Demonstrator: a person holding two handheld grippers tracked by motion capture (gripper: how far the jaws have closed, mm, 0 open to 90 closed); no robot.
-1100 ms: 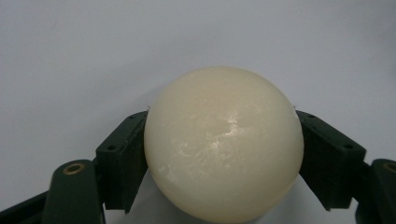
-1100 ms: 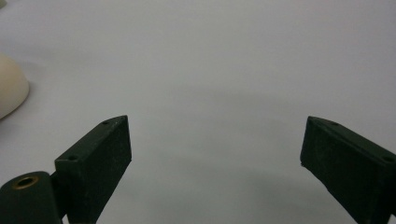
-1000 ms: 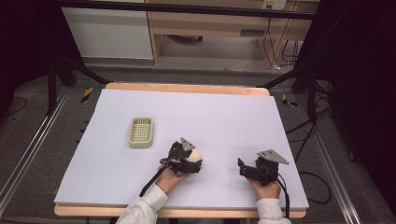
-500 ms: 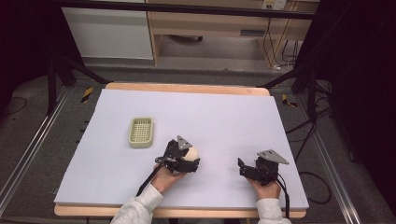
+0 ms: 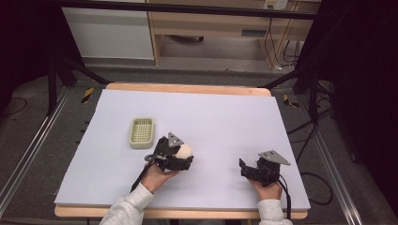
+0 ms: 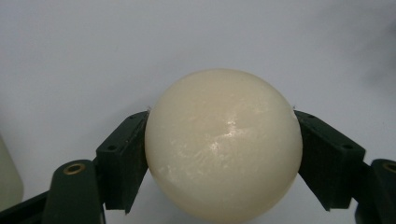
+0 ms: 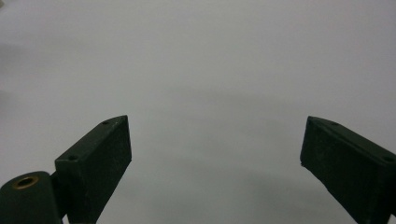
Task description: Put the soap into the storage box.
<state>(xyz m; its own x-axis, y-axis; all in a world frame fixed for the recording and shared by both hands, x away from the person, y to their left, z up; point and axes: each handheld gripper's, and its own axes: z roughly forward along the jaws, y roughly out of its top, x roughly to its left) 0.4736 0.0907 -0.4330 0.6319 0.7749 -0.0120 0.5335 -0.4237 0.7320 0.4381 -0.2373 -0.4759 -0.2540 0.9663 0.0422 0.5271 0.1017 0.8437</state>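
A cream-coloured ball (image 5: 185,150) (image 6: 223,144) sits between the two black jaws of my left gripper (image 5: 180,157) (image 6: 223,161), which presses it from both sides near the middle of the white table sheet (image 5: 220,117). My right gripper (image 5: 243,168) (image 7: 215,158) rests low at the front right of the sheet, its jaws spread wide with nothing between them. A pale green ribbed basket (image 5: 141,131) lies a short way to the left of and behind the ball.
The wooden table edge (image 5: 187,88) runs along the far side, with a shelf unit and cables on the floor beyond. A pale rounded edge (image 6: 8,179) shows at the bottom left of the left gripper view.
My left gripper with the ball has shifted slightly left and toward the basket. The right gripper has stayed in place.
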